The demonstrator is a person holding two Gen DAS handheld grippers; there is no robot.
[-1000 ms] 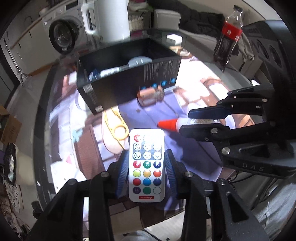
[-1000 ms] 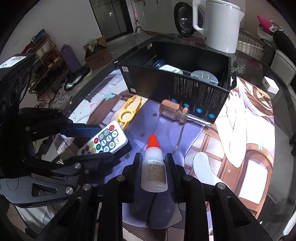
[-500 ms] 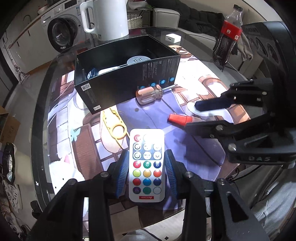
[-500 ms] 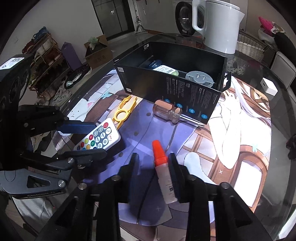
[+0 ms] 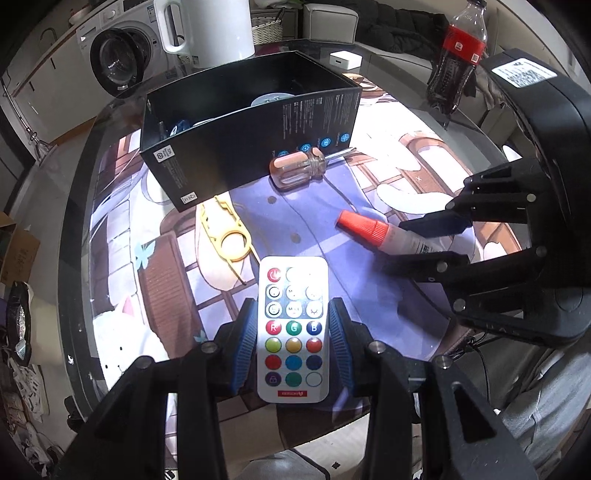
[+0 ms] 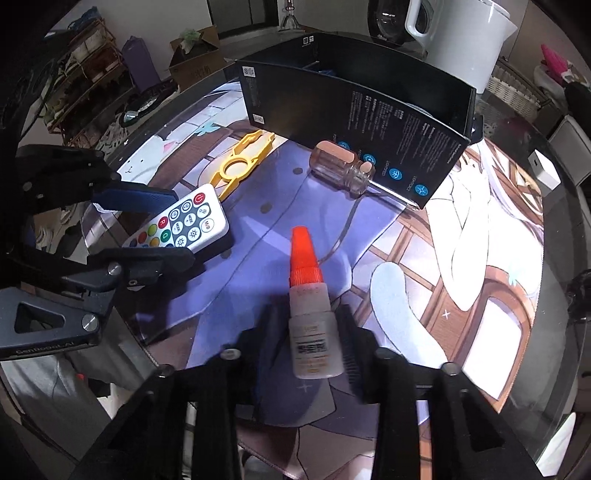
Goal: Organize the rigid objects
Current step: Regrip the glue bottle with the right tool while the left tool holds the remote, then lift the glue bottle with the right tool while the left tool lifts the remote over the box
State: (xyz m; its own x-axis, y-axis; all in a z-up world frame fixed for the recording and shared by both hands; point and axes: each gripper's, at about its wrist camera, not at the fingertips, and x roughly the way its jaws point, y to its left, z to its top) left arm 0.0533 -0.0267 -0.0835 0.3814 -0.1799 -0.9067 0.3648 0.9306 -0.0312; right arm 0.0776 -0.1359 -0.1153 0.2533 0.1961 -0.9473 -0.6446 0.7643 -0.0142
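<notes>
Two tools, each gripping a small thing, over a glass table with a printed mat.

Nearest, the left tool point(image 5: 292, 332) is clenched on a flat white plastic remote with coloured round buttons point(image 5: 293, 334), its ribbed blue pads point(image 5: 244, 345) on the long edges. The right tool point(image 6: 308, 341) is clamped on a small translucent glue bottle with a ribbed orange cone cap point(image 6: 309, 317). Both hang low over the smooth illustrated mat point(image 6: 480, 280) on the round glass table point(image 5: 79, 206). Farther off lie a yellow plastic ring-shaped opener point(image 5: 227, 236) and a stubby clear-handled screwdriver point(image 5: 299, 168), touching an open black cardboard box point(image 5: 229, 147). Beyond stand a white kettle point(image 5: 207, 29), a dark cola bottle point(image 5: 456, 55) and a washing machine point(image 5: 114, 55).
</notes>
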